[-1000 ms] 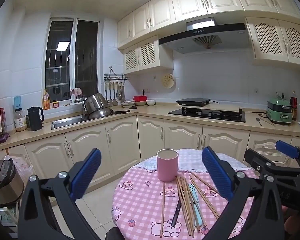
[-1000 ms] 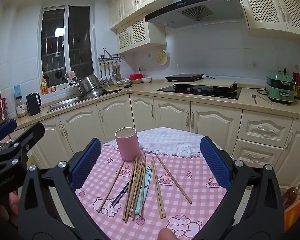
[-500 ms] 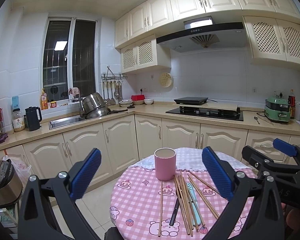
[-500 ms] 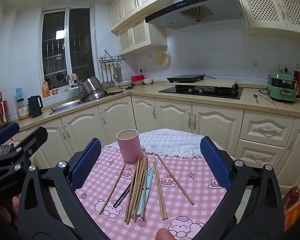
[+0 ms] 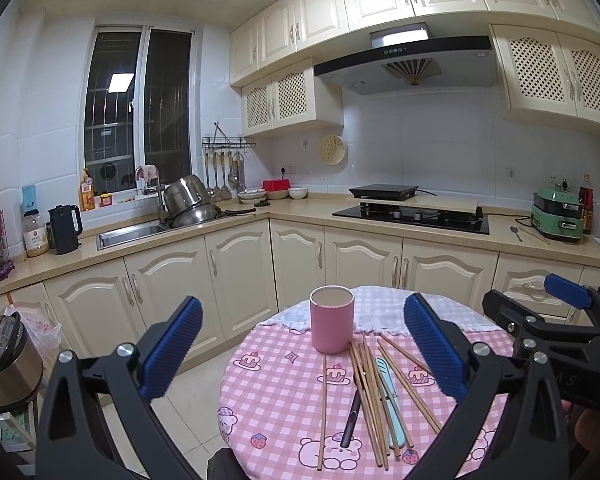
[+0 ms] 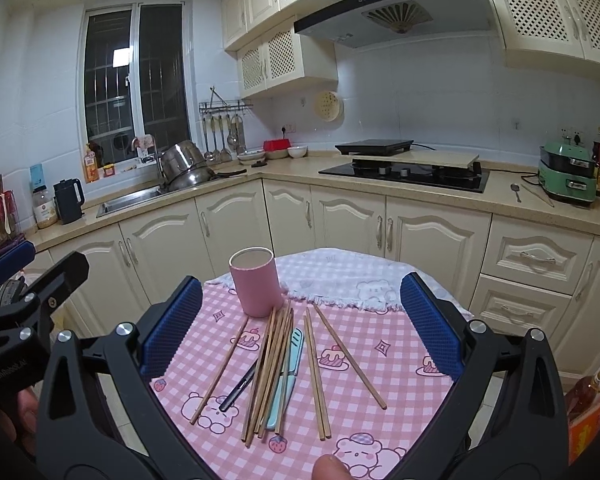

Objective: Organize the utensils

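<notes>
Chopsticks (image 6: 274, 364) lie in a loose bunch on the pink checked cloth of a small round table (image 6: 384, 364), just in front of a pink cup (image 6: 255, 282). The cup stands upright near the far side of the table, and the top ends of some sticks come right up beside its base. One stick (image 6: 219, 372) lies alone on the left, tilted away from the bunch. Two sticks (image 6: 315, 372) lie close together to the right of the bunch, and one more (image 6: 350, 360) slants off further right. A black pen (image 6: 239, 388) and a pale blue handle (image 6: 286, 376) lie among the sticks too.

Both tongs hang in the air above the near edge of the table. The right gripper (image 6: 300, 324) has its blue pads (image 6: 172, 328) spread wide apart, with nothing between them and nothing touching them. The left gripper (image 5: 302, 350) is spread just as wide, and it holds nothing either. From the left camera the cup (image 5: 332, 319) and the sticks (image 5: 370, 384) show in the gap between its pads, but they are down on the table, not in its grip.

The left tongs sit to the left of the right ones; each shows at the edge of the other's view. A fingertip (image 6: 330, 468) peeks in at the bottom of the right view.

Behind the table runs a kitchen counter (image 6: 420, 196) with a sink (image 6: 128, 200), a black stove top (image 6: 404, 174) and a green cooker (image 6: 568, 178).
</notes>
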`<state>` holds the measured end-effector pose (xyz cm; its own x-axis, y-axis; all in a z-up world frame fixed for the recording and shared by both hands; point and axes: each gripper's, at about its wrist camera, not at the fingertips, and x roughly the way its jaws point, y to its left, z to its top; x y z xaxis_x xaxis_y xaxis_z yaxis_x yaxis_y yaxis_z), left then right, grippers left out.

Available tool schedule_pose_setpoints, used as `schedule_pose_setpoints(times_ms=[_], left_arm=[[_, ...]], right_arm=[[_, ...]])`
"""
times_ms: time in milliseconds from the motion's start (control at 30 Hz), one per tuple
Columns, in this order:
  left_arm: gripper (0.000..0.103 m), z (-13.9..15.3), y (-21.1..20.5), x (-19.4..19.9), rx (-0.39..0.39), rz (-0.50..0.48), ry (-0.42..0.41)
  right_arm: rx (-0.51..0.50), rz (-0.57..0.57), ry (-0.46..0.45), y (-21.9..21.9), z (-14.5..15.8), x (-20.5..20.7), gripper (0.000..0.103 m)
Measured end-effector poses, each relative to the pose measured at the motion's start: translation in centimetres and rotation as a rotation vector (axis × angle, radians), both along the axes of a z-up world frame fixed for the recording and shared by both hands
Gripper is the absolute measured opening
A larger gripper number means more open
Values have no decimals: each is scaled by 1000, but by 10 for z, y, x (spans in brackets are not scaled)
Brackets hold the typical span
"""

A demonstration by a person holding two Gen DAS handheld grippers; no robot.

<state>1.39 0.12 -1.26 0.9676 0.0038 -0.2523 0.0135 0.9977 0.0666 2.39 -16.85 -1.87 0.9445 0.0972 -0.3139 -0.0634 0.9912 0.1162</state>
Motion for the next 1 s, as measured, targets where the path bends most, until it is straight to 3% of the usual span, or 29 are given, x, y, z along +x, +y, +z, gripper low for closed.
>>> schedule_pose_setpoints(times_ms=[433,1000], left_arm=[[99,-19,6,27,0,17,62],[99,-106,11,134,8,33,352]], right_arm=[[-37,18,51,8,-7,22,97],[-80,-1,332,-22,-78,109,97]])
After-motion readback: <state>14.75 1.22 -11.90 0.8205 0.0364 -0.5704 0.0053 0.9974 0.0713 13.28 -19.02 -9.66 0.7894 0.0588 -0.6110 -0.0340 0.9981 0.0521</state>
